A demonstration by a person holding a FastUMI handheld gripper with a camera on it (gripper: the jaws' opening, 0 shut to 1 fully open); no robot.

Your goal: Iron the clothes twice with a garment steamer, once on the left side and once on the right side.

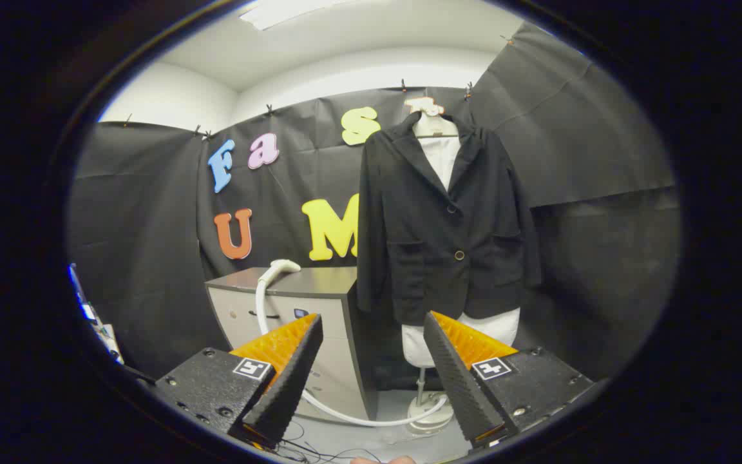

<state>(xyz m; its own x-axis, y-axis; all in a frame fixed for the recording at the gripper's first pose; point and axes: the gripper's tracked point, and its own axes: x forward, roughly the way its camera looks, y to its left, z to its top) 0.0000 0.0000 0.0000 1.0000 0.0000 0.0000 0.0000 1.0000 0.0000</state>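
A black jacket (446, 225) hangs buttoned on a white mannequin torso (438, 145), well beyond my fingers and a little to the right. The white steamer head (279, 267) lies on top of a low cabinet (319, 283) left of the jacket. Its white hose (345, 415) drops down the cabinet front and curves along the floor to the mannequin's base (432, 412). My gripper (374, 322) is open, fingers wide apart, with nothing between them; the cabinet's corner and the jacket's hem show through the gap.
The cabinet has drawers on its front. Thin dark cables (310, 448) lie on the pale floor just below my fingers. Some small items (97, 322) stand at the far left beside the wall cloth.
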